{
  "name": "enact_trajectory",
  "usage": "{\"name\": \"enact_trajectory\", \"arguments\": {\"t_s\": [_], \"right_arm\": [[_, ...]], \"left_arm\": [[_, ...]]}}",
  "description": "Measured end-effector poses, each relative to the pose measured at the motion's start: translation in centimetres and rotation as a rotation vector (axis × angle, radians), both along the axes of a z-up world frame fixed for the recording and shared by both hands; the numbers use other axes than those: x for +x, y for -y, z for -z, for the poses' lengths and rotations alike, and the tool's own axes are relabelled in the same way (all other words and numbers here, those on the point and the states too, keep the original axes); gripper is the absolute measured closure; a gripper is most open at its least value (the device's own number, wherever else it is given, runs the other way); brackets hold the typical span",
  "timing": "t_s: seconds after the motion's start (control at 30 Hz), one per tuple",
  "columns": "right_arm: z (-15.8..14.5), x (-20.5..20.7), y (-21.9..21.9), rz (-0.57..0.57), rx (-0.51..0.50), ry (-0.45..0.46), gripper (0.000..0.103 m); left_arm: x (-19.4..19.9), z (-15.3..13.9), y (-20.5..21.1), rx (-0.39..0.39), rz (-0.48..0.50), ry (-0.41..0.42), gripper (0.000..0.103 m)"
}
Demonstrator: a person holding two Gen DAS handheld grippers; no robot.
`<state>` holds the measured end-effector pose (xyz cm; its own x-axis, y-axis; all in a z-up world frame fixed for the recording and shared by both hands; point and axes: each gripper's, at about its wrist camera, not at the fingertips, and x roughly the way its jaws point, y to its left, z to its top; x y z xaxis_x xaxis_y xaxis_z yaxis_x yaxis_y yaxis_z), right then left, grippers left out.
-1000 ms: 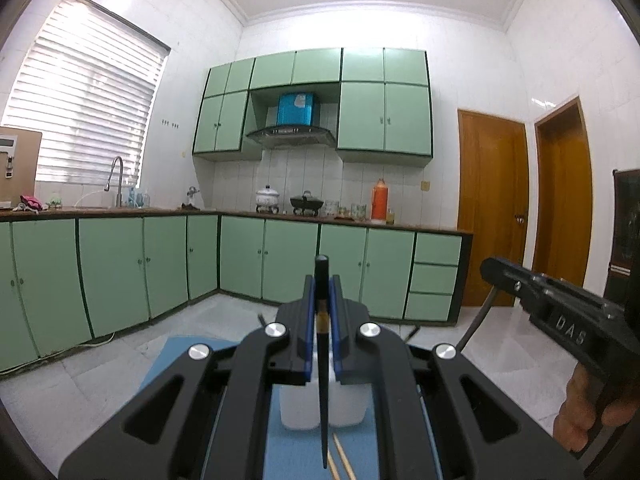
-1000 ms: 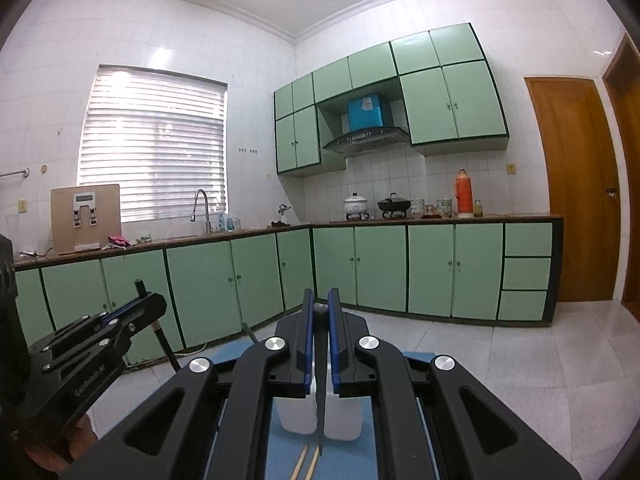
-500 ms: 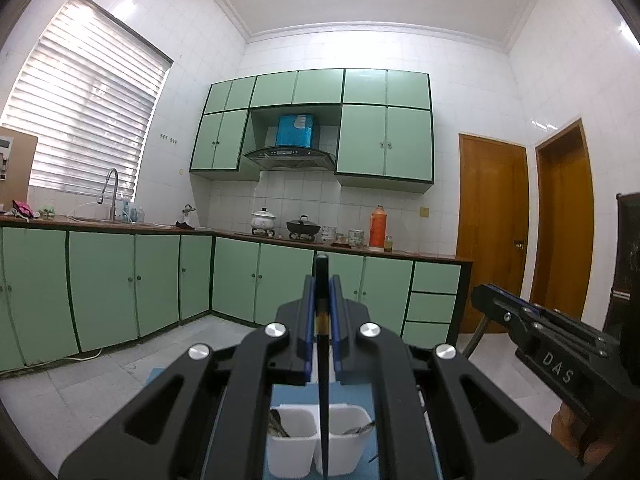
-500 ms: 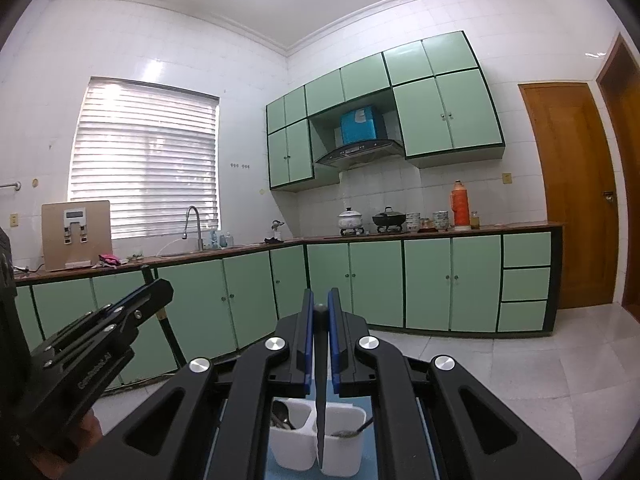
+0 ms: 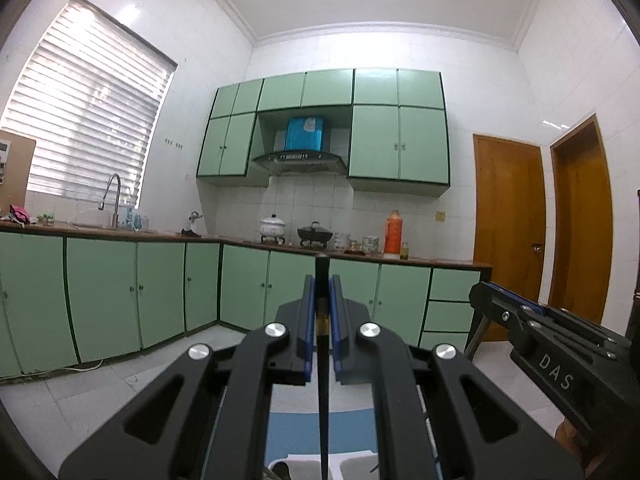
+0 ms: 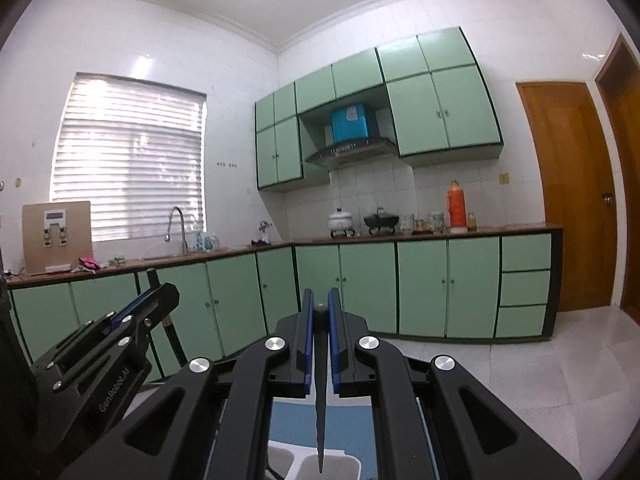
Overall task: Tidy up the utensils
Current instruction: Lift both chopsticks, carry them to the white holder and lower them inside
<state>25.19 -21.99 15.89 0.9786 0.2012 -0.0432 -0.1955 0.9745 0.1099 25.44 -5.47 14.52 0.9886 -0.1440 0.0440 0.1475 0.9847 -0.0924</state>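
Chopsticks clamped in both grippers above the holder

Chopstick [image 5: 322, 400], dark and hanging upright, is pinched in the left gripper [image 5: 322, 292]; the right gripper [image 6: 319, 308] is closed on another dark chopstick [image 6: 320, 408] the same way. Below both tips sits a white two-compartment utensil holder [image 6: 340, 465] on a blue mat [image 6: 296, 424]. Farther off run green base cabinets [image 5: 160, 288], then a worktop with a white pot [image 5: 273, 225] and an orange flask [image 5: 393, 232]

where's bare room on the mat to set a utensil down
Free: the blue mat beyond the white holder, out to its far edge at the tiled floor. Crowded: the holder, with utensils already inside. The mat's sides are hidden.
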Motion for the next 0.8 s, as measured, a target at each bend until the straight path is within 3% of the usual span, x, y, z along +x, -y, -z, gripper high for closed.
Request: {"name": "enact_trajectory", "arguments": {"t_s": [0.37,0.8], "right_arm": [[4.8,5.6,0.1,0.015,-0.013,-0.118,0.096],[8.5,7.3,-0.4,0.007,-0.020,-0.204,0.096]], "left_arm": [[7.5,5.0,-0.5,0.018,-0.013,-0.139,0.097],[9.2,7.9,-2.0,0.041,-0.025,-0.221,0.097]]}}
